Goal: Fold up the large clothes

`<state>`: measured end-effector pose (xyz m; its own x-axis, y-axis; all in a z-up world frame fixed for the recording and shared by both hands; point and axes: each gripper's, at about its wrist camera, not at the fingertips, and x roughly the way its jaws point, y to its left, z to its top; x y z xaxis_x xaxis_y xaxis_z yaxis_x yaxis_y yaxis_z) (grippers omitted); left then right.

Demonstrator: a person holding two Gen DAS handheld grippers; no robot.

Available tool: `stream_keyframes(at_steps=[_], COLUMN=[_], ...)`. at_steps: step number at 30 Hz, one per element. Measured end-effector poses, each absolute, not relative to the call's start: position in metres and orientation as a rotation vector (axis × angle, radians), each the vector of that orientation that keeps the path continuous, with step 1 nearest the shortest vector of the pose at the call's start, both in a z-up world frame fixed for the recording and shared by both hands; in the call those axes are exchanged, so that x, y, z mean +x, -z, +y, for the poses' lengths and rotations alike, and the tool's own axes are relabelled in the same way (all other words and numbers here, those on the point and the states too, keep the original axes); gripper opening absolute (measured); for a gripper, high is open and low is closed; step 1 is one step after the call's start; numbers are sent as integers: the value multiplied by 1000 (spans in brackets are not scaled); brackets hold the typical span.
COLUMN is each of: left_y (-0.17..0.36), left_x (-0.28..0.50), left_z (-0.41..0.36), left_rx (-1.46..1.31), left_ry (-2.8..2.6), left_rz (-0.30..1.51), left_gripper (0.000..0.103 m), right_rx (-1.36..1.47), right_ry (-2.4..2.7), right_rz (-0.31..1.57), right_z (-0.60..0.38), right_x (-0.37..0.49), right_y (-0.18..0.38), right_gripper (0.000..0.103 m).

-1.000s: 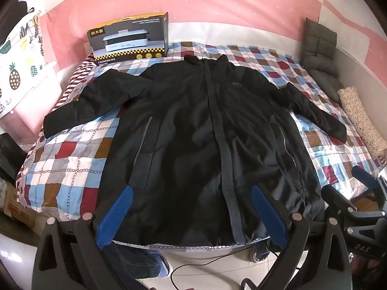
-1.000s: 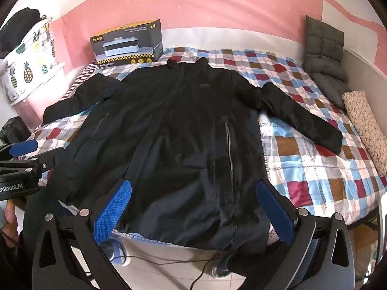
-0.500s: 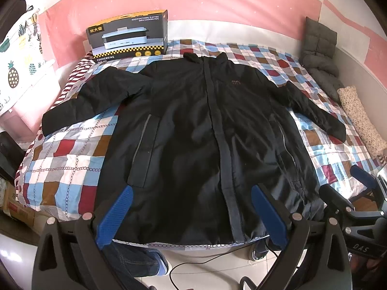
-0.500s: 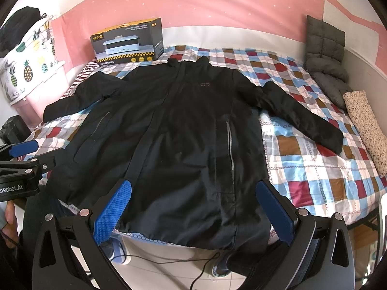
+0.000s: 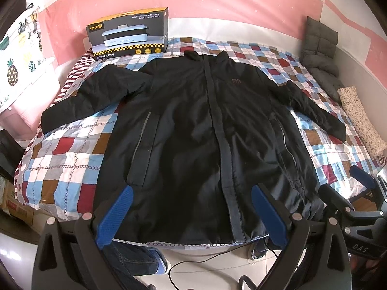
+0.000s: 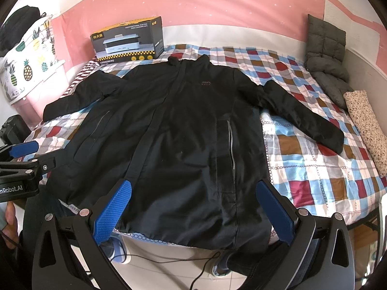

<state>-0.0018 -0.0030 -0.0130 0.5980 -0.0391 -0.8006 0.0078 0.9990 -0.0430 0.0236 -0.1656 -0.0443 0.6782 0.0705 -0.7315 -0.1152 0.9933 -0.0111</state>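
Observation:
A large black jacket [image 5: 205,133] lies flat and face up on the checked bed, both sleeves spread out to the sides, collar at the far end, hem at the near edge. It also shows in the right wrist view [image 6: 183,133]. My left gripper [image 5: 191,212] is open and empty, held above the hem. My right gripper [image 6: 191,210] is open and empty, also above the hem. The right gripper shows at the right edge of the left wrist view [image 5: 358,193]; the left gripper shows at the left edge of the right wrist view [image 6: 21,154].
A cooker box [image 5: 128,36] stands at the bed's far left. Grey cushions [image 5: 319,55] and a speckled bolster [image 5: 360,118] lie along the right wall. A pineapple-print pillow [image 6: 26,58] is at the left. A cable [image 6: 200,263] and the person's feet are on the floor below.
Both grippers have drifted slightly, so the jacket sits a little lower in view. The jacket has not moved and both grippers stay open.

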Motion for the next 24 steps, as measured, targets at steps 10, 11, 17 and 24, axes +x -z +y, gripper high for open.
stream_keyframes(at_steps=[10,11,17,24], left_y=[17,17,22,21], left_x=[-4,-4,-4,-3], left_z=[-3,-3,-5,-4], left_rx=[-40,-41,-43,-43], left_ry=[27,27,27,27], left_rz=[936,937,948,949], left_gripper=[100,100,100,100], right_rx=[-58,-59,-57,-55], right_ry=[-103,-103,-105,-108], right_rz=[825,825,833,841], right_z=[-163,-164,-163,-163], right_x=[23,24,26,25], right_y=[48,47,52,54], right_gripper=[103,103,103,103])
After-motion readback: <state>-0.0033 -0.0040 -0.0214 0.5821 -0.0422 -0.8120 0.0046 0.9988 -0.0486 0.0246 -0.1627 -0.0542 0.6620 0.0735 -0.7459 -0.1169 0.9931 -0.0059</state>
